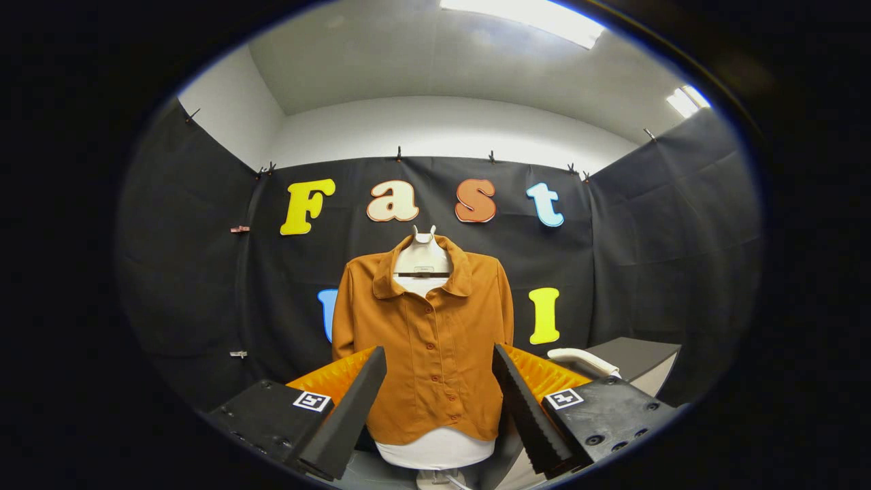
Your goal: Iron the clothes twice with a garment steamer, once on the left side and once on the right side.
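With jaws apart on nothing, gripper (439,401) faces buttoned shirt (429,340) on mannequin (435,448), steamer handle (584,361) beside right jaw

Beyond your gripper (439,408), whose spread-apart fingers hold nothing, the rust-orange button-front shirt (425,340) covers most of the white mannequin torso (435,449), so you see only its neck and base. Your left finger hides the shirt's lower left hem. Past your right finger, the white curved handle (582,361) is partly hidden; what it belongs to you cannot tell.
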